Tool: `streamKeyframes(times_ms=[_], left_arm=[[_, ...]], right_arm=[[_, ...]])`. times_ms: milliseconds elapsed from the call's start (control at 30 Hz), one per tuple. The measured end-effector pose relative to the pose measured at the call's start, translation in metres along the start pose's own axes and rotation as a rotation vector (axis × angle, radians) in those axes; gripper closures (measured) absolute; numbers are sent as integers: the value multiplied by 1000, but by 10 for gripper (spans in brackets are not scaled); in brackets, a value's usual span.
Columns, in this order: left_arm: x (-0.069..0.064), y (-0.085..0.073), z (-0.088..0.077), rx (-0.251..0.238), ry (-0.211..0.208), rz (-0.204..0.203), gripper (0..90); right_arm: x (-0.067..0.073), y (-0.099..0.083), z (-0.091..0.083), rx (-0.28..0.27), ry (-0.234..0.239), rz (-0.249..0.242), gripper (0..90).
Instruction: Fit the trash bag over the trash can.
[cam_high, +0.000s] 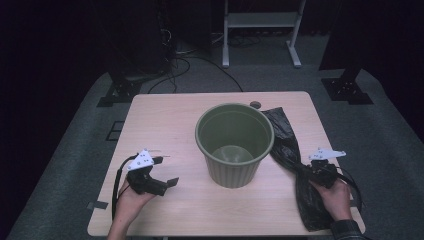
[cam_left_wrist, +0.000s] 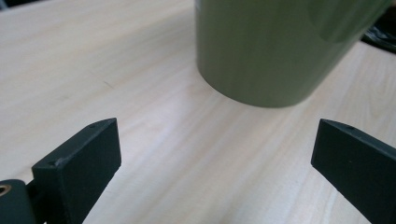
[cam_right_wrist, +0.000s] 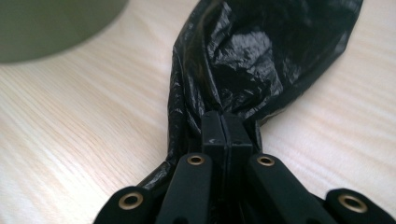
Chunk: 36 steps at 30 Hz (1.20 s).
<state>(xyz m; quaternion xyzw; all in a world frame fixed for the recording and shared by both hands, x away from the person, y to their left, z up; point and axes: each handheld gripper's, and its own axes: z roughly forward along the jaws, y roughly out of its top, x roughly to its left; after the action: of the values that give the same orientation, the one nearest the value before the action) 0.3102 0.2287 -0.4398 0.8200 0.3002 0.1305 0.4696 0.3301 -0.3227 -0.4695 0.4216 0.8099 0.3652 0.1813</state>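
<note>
An olive green bin (cam_high: 234, 144) stands upright and empty in the middle of the light wood table (cam_high: 165, 120). A black plastic bag (cam_high: 290, 150) lies flat to its right, stretching from the bin's far side to the table's front edge. My right gripper (cam_high: 314, 170) is shut on the bag, its jaws pinching a bunched fold (cam_right_wrist: 224, 88) at the middle. My left gripper (cam_high: 167, 172) is low over the table, left of the bin, open with nothing between its fingers (cam_left_wrist: 84, 158). The bin's wall (cam_left_wrist: 275, 46) rises just ahead of it.
A small round grommet (cam_high: 255, 105) sits in the table behind the bin. Beyond the table are stand feet (cam_high: 120, 92), cables on the grey floor and a white frame (cam_high: 260, 30). The table's left half is bare wood.
</note>
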Motion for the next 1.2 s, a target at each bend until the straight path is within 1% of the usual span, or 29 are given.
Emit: streamKeyframes(times_ms=[33, 67, 133, 167, 200, 233, 267, 300, 333, 367, 400, 467, 500, 533, 567, 667, 700, 733, 800, 833, 867, 933, 967, 1133, 1200], left_arm=[[-1, -6, 5, 17, 0, 0, 0], [-1, -6, 5, 17, 0, 0, 0], [0, -13, 11, 20, 15, -7, 0], [-1, -15, 13, 27, 23, -4, 0], [-1, -16, 16, 44, 26, -2, 0], [-1, -17, 18, 50, 24, 1, 0], [-2, -19, 22, 46, 20, -3, 0], [-2, -19, 22, 46, 20, -3, 0], [-3, -20, 24, 60, 20, 3, 0], [-3, -21, 26, 73, 25, 15, 0], [-4, -22, 28, 82, 31, 21, 0], [-3, -24, 31, 98, 28, 19, 0], [-3, -25, 32, 105, 29, 22, 0], [-3, -26, 34, 119, 34, 27, 0], [-3, -27, 35, 123, 35, 28, 0], [-3, -27, 35, 129, 36, 30, 1], [-3, -27, 35, 131, 34, 28, 0], [-2, -27, 36, 135, 32, 24, 0], [-1, -26, 37, 149, 30, 11, 0], [-1, -26, 39, 172, 26, 13, 0], [-2, -25, 41, 194, 24, 16, 0], [-5, -25, 43, 214, 49, 50, 0], [-7, -25, 44, 218, 55, 61, 0], [-7, -25, 44, 217, 53, 60, 0], [-7, -25, 44, 219, 53, 62, 0]], right_arm=[[0, 2, -6, -28, 12, -1, 898], [0, 2, -6, -28, 12, -1, 898], [-2, 5, -12, -69, 38, 9, 898], [-2, 6, -15, -85, 40, 7, 898], [-2, 7, -18, -98, 41, 2, 898], [-2, 8, -21, -113, 45, 0, 898], [-2, 11, -27, -137, 54, 0, 898], [-2, 11, -27, -137, 54, 0, 898], [-3, 12, -30, -155, 56, -4, 898], [-3, 15, -37, -192, 71, -8, 898], [-3, 15, -37, -192, 71, -8, 898], [-3, 19, -44, -225, 87, -16, 898], [-3, 19, -44, -225, 87, -16, 898], [-3, 20, -47, -237, 86, -21, 898], [-4, 22, -51, -258, 96, -21, 898], [-6, 27, -60, -299, 117, -22, 898], [-6, 29, -62, -308, 124, -24, 897], [-7, 33, -67, -327, 137, -32, 897], [-6, 36, -70, -335, 141, -38, 897], [-6, 40, -75, -356, 152, -41, 898], [-6, 40, -75, -356, 152, -41, 898], [-7, 44, -80, -375, 158, -41, 898], [-7, 47, -84, -392, 162, -41, 898], [-8, 60, -98, -442, 189, -49, 898], [-8, 71, -107, -465, 200, -65, 898]])
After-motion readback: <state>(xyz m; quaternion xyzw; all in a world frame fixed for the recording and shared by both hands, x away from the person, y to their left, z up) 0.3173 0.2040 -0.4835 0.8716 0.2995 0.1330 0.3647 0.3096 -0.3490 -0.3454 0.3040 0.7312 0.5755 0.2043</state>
